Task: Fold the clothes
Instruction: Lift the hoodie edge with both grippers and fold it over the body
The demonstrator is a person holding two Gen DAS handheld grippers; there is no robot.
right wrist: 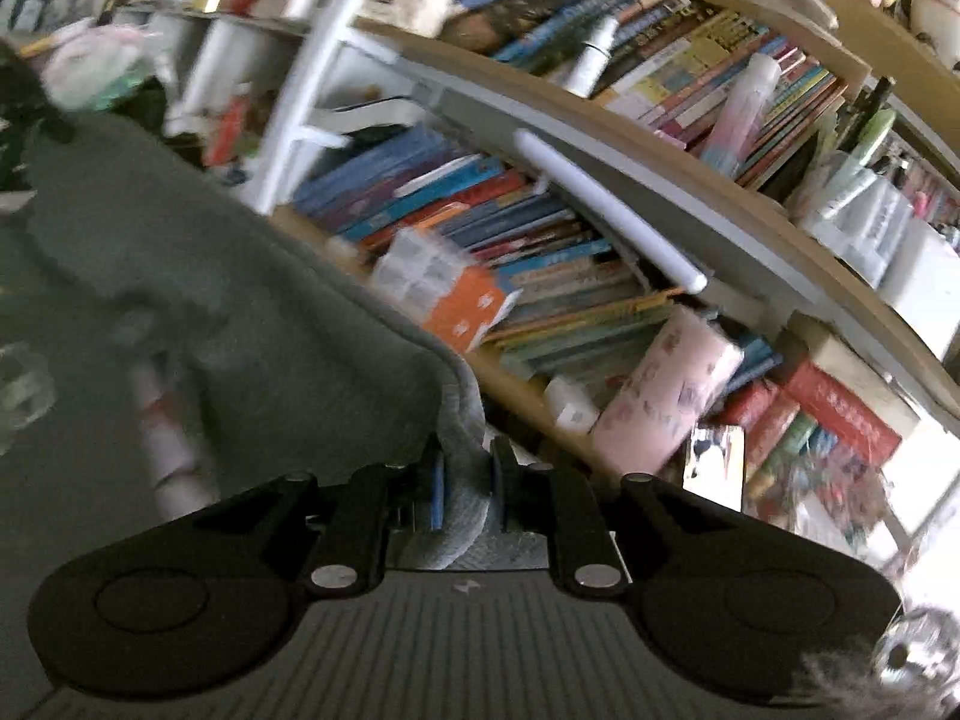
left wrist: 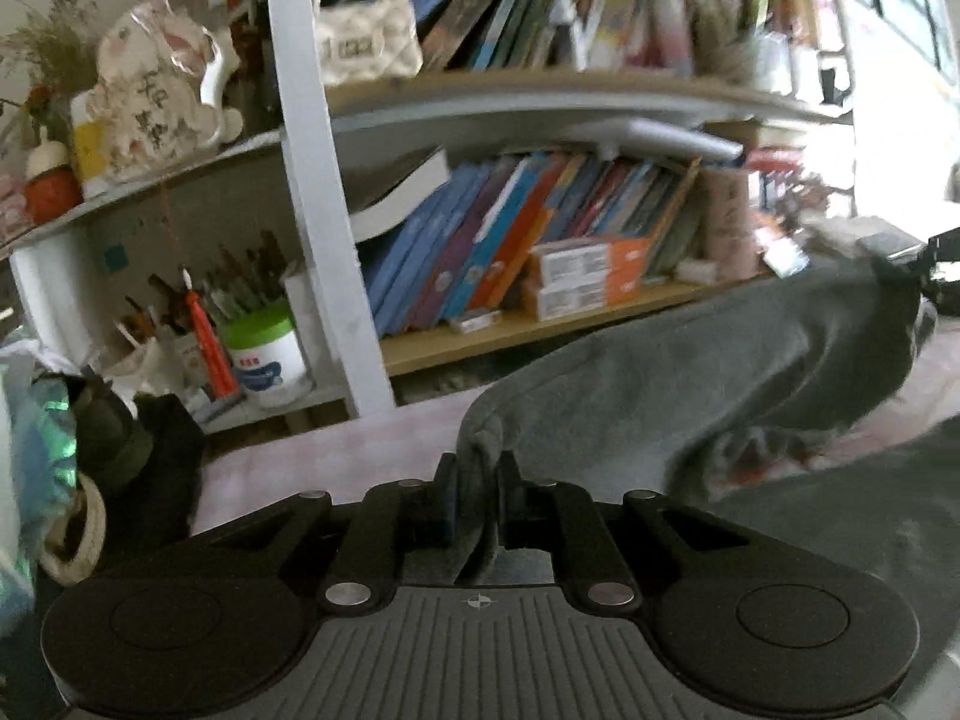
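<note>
Grey cloth [left wrist: 660,372] hangs stretched between both grippers, lifted above the pink worktop [left wrist: 336,450] near its shelf-side edge. Left gripper [left wrist: 477,510] jaws pinch one bunched corner; right gripper [right wrist: 468,498] jaws pinch the hem. Its long edge runs from hand to hand.

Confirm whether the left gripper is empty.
No: the left gripper is shut on a bunched edge of the grey garment.

Two fisheye views are taken from the grippers, looking forward along the fingers and slightly downward. The left view is held level, the right view tilted. A crowded bookshelf [left wrist: 540,228] [right wrist: 540,276] and grey garment [left wrist: 690,372] [right wrist: 240,312] are shared, seen close.
</note>
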